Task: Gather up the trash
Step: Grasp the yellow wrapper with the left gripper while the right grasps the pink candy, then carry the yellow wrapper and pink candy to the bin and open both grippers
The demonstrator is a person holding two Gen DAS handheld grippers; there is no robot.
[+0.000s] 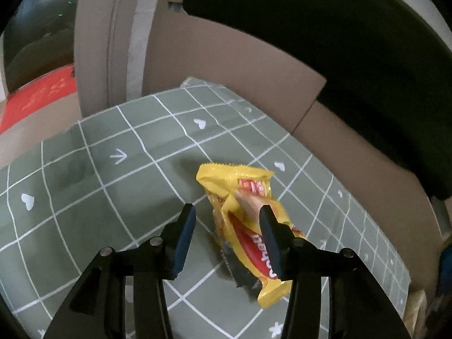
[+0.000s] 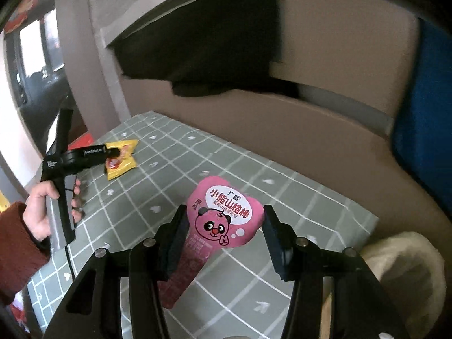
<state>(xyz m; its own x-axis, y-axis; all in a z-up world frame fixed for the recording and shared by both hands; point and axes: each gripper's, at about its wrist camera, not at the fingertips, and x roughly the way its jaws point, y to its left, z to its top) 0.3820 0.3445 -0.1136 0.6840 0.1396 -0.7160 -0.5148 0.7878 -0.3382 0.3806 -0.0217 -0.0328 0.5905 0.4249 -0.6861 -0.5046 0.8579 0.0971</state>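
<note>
Both grippers' fingers are spread wide: left (image 1: 227, 220) straddles the yellow wrapper (image 1: 245, 226), right (image 2: 224, 220) the pink packet (image 2: 217, 226).

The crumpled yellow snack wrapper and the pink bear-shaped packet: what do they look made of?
Crumpled yellow snack wrapper: thin glossy plastic film, judging by sharp creases, sheen and a serrated end seal. Pink bear-shaped packet: probably smooth printed plastic laminate; it lies flat with a soft shine, though coated paper cannot be ruled out.
</note>
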